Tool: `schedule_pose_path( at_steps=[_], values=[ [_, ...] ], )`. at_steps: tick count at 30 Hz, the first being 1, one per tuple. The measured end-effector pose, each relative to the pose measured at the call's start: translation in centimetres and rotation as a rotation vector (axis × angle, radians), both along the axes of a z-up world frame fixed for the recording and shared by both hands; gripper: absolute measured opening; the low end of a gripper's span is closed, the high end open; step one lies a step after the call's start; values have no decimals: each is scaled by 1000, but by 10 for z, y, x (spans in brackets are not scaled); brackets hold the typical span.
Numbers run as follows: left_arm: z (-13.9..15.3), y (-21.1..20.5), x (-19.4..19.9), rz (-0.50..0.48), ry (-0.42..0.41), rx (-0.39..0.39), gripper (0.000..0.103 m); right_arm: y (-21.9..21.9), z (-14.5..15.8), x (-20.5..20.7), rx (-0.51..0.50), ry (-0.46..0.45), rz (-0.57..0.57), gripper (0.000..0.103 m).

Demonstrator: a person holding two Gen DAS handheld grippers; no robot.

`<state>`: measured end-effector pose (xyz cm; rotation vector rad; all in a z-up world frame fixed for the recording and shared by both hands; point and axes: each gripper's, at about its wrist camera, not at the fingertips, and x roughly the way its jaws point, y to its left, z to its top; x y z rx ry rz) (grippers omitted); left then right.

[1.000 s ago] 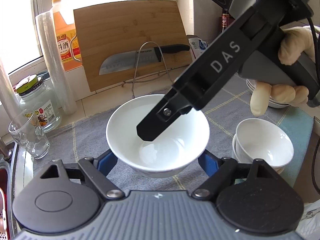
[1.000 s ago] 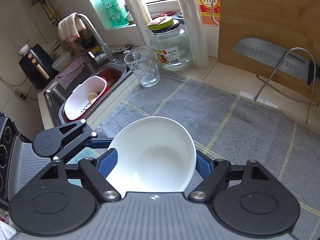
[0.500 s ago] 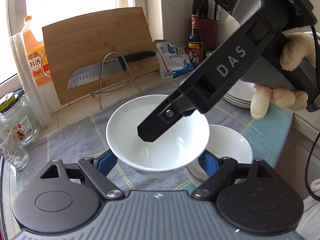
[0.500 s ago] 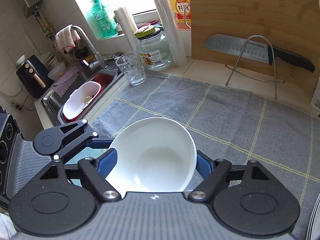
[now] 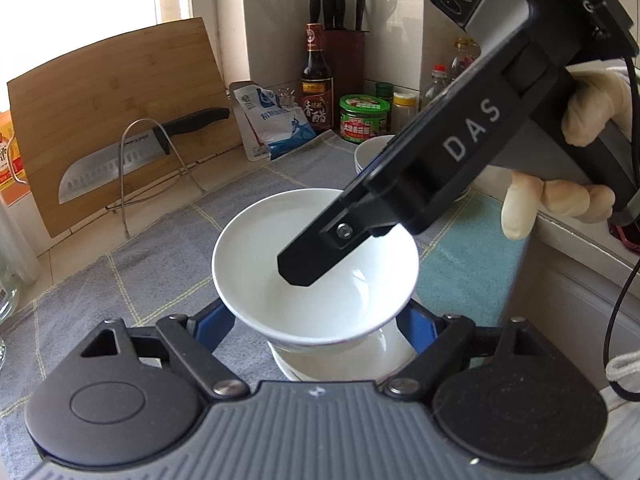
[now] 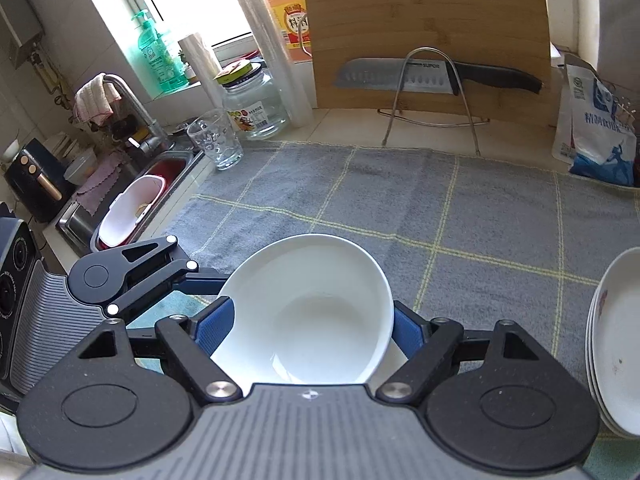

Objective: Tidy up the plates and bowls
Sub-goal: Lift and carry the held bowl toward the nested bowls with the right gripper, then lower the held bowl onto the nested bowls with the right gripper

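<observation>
The round white ceramic bowl [image 5: 316,268] now hangs directly over the stacked white bowls [image 5: 384,354], carried rightward across the counter.

White bowl [image 5: 316,280] — empty, upright — above stacked bowls [image 5: 340,360].

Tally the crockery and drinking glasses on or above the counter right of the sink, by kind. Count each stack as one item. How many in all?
Held white bowl: 1
Bowl stack: 1
Plate stack: 1
Drinking glass: 1
Total: 4
</observation>
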<state>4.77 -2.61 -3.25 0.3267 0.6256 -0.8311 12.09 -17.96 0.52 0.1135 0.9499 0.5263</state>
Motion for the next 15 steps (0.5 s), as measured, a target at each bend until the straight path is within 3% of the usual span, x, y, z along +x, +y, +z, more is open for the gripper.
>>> schedule_pose_path(
  at_steps=[15],
  values=[
    [-12, -10, -3, -19, 66, 23, 87, -8, -25, -5, 3, 65, -14, 90]
  ],
)
